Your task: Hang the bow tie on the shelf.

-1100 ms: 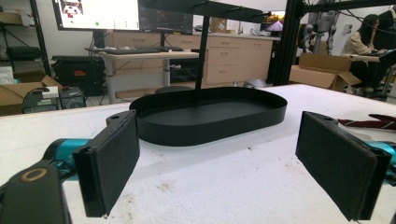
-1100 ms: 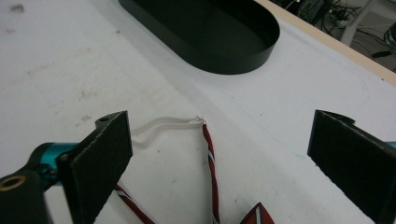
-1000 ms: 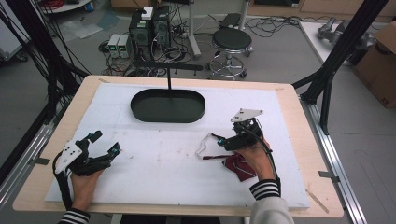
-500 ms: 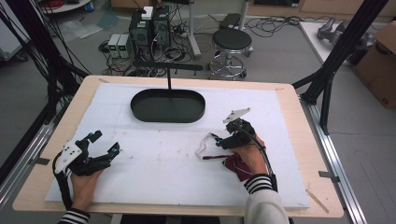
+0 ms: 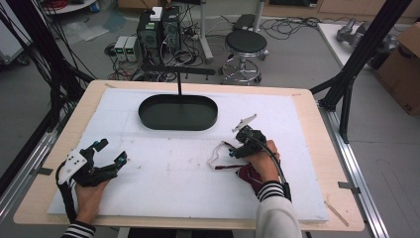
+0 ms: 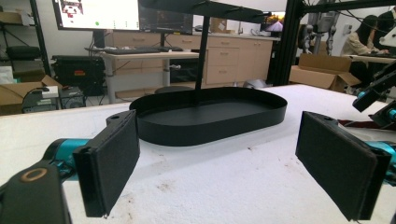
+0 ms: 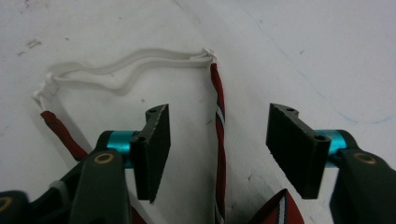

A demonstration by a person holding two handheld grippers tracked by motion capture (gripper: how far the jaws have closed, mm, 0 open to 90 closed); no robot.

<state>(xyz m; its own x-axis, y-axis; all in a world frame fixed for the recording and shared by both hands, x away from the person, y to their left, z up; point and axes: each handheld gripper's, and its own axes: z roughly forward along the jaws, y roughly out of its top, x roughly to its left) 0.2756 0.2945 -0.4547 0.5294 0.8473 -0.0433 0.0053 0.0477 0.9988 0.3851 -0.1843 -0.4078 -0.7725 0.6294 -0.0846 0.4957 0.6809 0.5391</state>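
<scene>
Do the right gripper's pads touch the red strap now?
Apart. In the right gripper view, the red strap lies between the right gripper's closing pads, with white table visible on both sides.

A dark red fabric strap with a red-white-blue stripe and white elastic loop (image 7: 121,70) lies slack on the white table cover.

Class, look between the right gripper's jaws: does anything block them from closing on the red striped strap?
Nothing visible does. The red striped strap lies on the white mat between the half-closed jaws of the right gripper, which have just been closing, pads not yet touching it.
</scene>
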